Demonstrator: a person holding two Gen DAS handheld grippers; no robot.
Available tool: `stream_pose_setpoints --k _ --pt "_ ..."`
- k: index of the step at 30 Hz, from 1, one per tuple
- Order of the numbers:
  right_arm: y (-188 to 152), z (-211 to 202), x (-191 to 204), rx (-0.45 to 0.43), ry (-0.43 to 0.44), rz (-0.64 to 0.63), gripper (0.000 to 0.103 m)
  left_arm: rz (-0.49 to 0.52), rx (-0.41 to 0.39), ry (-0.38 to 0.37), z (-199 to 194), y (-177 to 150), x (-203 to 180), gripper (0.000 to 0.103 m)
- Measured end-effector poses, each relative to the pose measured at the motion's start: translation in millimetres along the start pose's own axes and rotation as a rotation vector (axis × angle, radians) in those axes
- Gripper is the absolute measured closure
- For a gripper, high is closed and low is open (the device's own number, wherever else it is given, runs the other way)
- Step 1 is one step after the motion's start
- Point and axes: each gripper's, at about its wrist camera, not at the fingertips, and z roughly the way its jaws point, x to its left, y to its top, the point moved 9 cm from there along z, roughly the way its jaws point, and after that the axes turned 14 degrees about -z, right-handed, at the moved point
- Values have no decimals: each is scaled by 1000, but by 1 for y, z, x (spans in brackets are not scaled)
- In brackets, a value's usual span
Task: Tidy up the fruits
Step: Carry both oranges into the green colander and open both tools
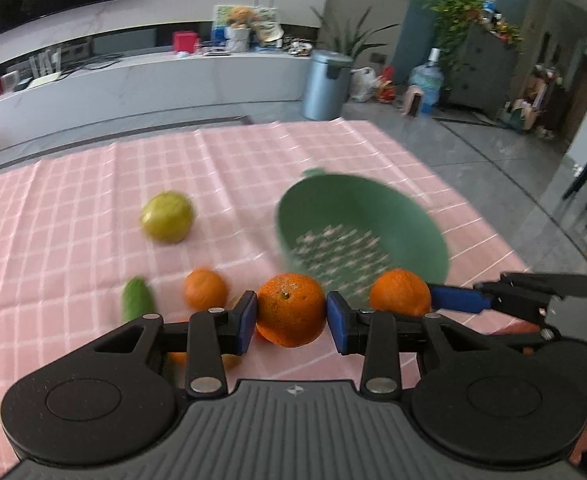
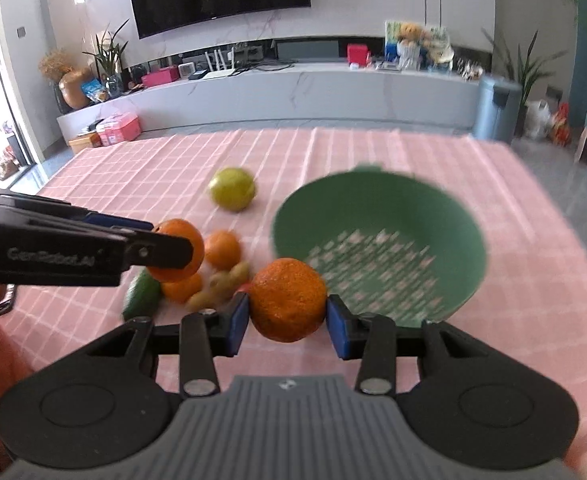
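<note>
My left gripper (image 1: pixel 291 312) is shut on an orange (image 1: pixel 290 309) and holds it above the pink checked cloth. My right gripper (image 2: pixel 287 318) is shut on another orange (image 2: pixel 288 300); it shows in the left wrist view (image 1: pixel 399 291) too. A green perforated bowl (image 1: pixel 357 228) stands empty beyond both grippers, also in the right wrist view (image 2: pixel 385 216). On the cloth lie a yellow-green round fruit (image 1: pixel 167 217), a small orange (image 1: pixel 205 288), a green avocado (image 1: pixel 138 299) and several small yellowish fruits (image 2: pixel 225 280).
The pink checked tablecloth (image 1: pixel 73 200) covers the table; its far edge and right edge drop to a grey floor. A grey bin (image 1: pixel 327 82) and a long white TV bench (image 2: pixel 293 92) stand beyond the table.
</note>
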Motion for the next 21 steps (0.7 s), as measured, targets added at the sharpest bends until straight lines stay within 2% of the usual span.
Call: stream_pose_setpoints --k 4,7,10,15,21 --pt "14 6 -33 40 -21 -30 64 37 18 -55 17 18 -22 61" --pt "19 23 -48 104 -11 -90 64 99 48 -63 41 24 -36 61" --pt "18 47 -61 176 31 -130 64 168 98 -64 65 20 -47 61" --pt "6 85 -77 305 109 -150 64 198 206 -81 103 18 -47 61" --pt "-9 114 -79 411 162 -183 64 246 306 -44 133 8 -44 61"
